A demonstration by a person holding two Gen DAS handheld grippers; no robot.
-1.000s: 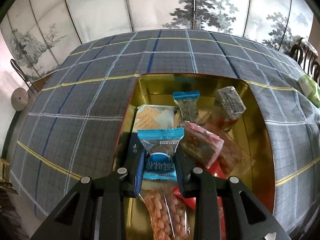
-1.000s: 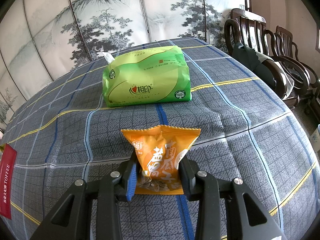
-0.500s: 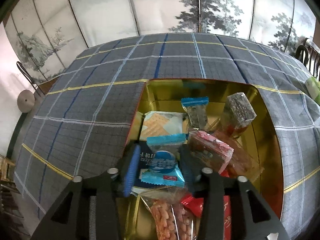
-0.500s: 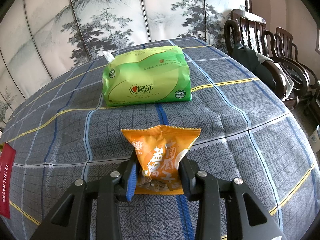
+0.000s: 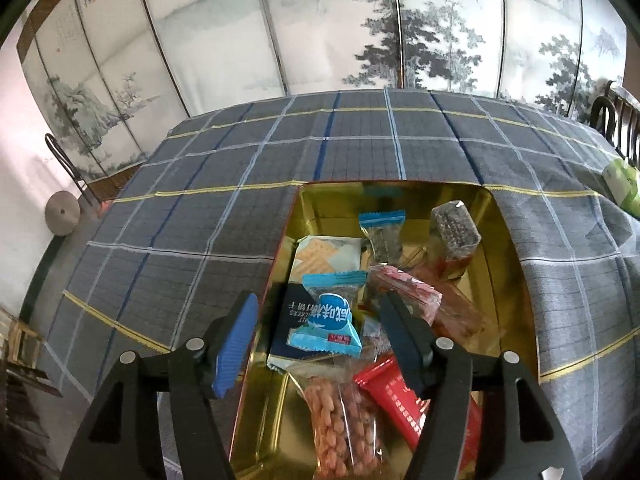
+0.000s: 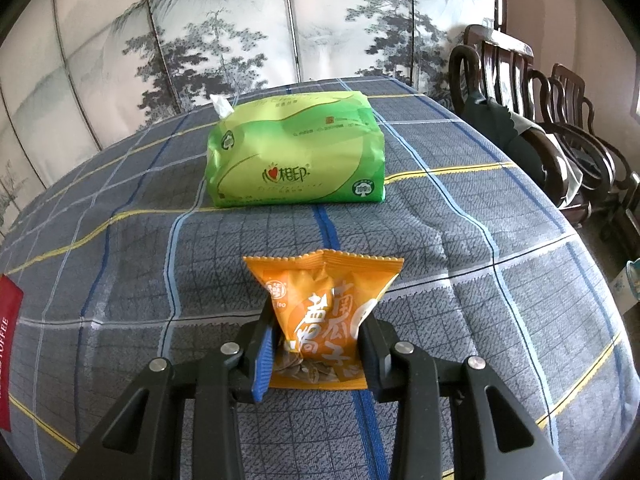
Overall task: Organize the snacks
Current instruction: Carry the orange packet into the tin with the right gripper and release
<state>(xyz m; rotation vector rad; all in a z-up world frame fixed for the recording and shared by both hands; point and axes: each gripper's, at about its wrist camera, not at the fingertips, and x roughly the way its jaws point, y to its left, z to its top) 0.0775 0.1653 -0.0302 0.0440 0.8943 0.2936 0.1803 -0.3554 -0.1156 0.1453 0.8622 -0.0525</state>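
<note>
**Left jaws opening over the tin, right one clamped on the orange pack**

The left wrist view alone shows the gold tin (image 5: 496,240), which sits on the checked tablecloth (image 5: 200,220) and holds most of the snacks. The left gripper (image 5: 320,320) hangs above it and its jaws are opening — the blue snack packet (image 5: 328,320) lies between them, apart from both pads, on top of a dark cracker pack (image 5: 286,328) in the tin. Around it in the tin: a peanut bag (image 5: 340,420) at the near end, a red packet (image 5: 400,396) to the right, a pink-red packet (image 5: 404,292), a pale cracker pack (image 5: 324,252), a small clear pack with blue top (image 5: 382,232) and a dark block-shaped snack (image 5: 454,226) at the far side.

The right wrist view alone shows the right gripper (image 6: 316,344), closed narrow on the orange seed packet (image 6: 324,316); both pads press its lower sides, and the packet's bottom edge is at the cloth. Behind it lies a green tissue pack (image 6: 296,156), well apart, and wooden chairs (image 6: 540,120) stand at the table's right.

Hard to read: the tissue pack is only a green sliver at the right edge of the left view. A red strip with white letters (image 6: 10,360) is cut off at the left edge of the right view — cannot tell what it belongs to. The near end of the tin is hidden by the gripper arms. The painted screen (image 5: 320,20) is behind the table in both views.
</note>
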